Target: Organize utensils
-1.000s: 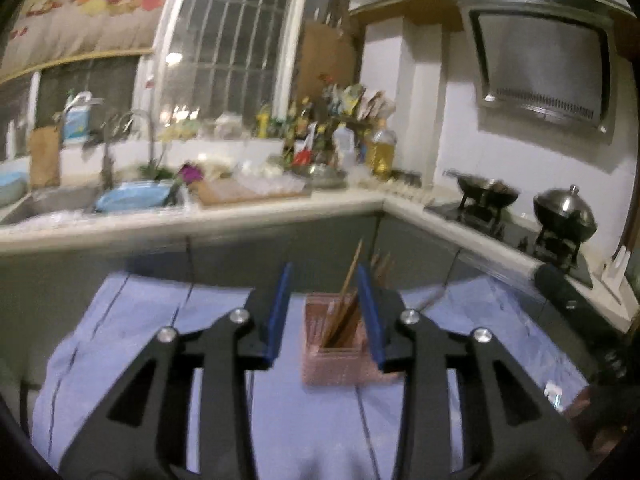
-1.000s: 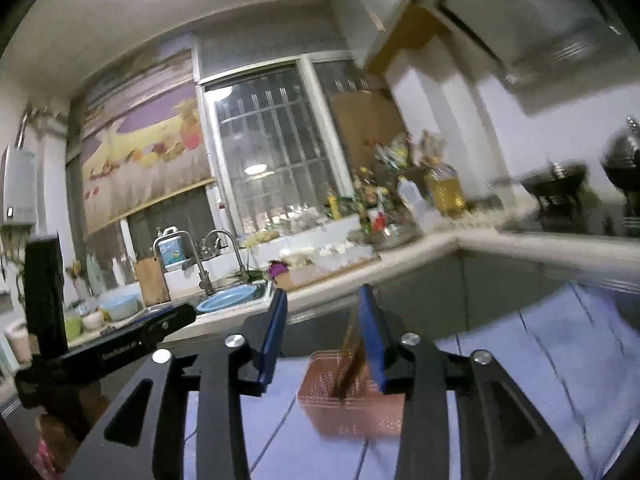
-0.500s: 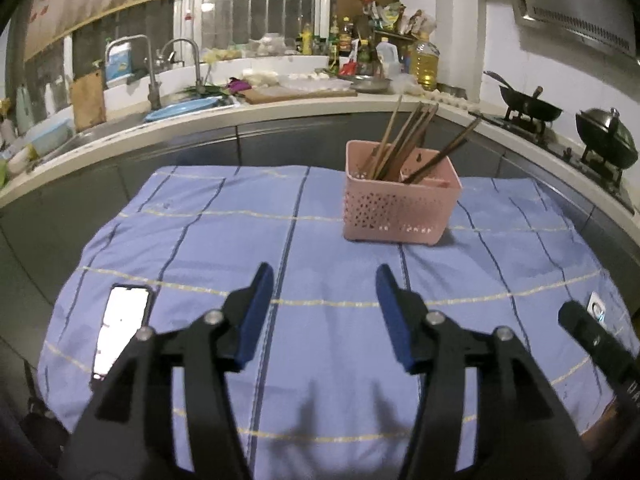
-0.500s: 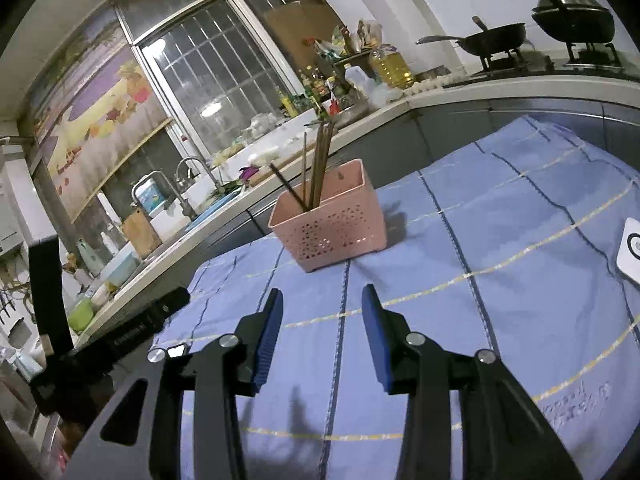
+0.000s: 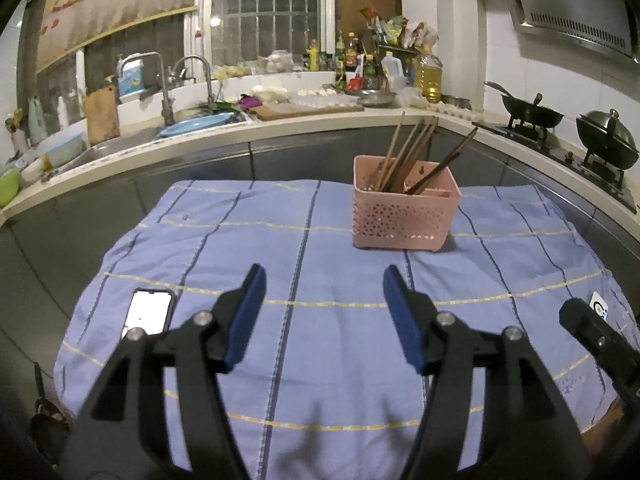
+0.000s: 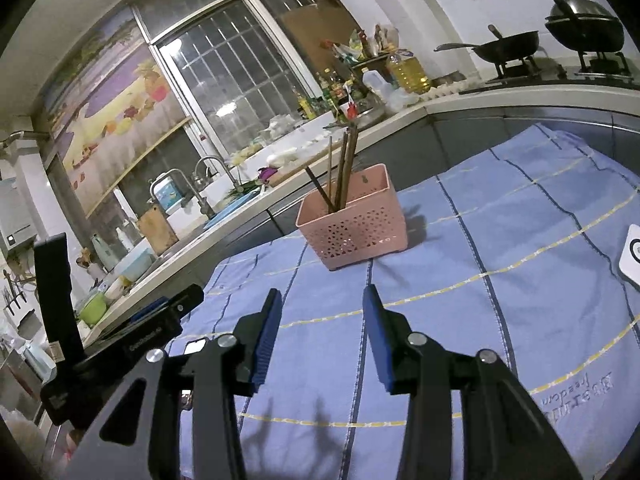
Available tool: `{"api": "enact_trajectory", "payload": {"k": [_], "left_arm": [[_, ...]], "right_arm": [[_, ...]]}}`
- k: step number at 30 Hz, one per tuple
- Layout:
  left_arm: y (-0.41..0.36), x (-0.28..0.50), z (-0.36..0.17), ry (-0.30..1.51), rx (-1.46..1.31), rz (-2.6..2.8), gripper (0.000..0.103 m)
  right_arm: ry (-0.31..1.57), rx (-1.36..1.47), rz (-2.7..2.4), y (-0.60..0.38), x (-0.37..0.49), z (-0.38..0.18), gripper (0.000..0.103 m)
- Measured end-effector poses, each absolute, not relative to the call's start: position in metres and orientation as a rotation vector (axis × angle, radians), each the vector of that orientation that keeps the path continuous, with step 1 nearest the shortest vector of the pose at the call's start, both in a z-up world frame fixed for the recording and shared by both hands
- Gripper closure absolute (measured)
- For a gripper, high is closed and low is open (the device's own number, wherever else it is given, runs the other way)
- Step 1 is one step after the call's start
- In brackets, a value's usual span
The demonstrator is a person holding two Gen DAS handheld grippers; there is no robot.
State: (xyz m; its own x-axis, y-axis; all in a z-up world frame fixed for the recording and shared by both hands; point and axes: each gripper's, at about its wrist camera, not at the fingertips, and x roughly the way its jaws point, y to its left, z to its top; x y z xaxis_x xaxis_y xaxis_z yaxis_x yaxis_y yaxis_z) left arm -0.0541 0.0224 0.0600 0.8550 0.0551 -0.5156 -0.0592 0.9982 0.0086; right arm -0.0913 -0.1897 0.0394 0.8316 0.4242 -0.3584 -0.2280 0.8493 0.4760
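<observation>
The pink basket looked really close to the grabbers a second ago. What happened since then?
Both grabbers pulled back from the pink basket, toward the near side of the table. The left gripper and the right gripper now hang open and empty over the blue cloth. A phone has come into view. The basket stayed put, the chopsticks still standing in it.

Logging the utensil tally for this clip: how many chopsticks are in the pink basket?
About 6 chopsticks, all standing tilted in the pink basket on the blue cloth; overlapping sticks may hide more, so the count is uncertain.
</observation>
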Motion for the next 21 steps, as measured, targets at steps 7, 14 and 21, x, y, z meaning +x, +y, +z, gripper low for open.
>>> {"api": "enact_trajectory", "payload": {"k": [7, 14, 21], "left_arm": [[0.023, -0.061, 0.065, 0.521, 0.002, 0.079, 0.041], [0.022, -0.064, 0.067, 0.511, 0.019, 0.101, 0.033], [0.021, -0.067, 0.069, 0.497, 0.04, 0.118, 0.018]], "right_arm": [[0.459, 0.41, 0.365, -0.184, -0.097, 0.043, 0.056], [0.458, 0.408, 0.365, -0.183, -0.098, 0.044, 0.055], [0.459, 0.408, 0.365, -0.183, -0.098, 0.043, 0.054]]}}
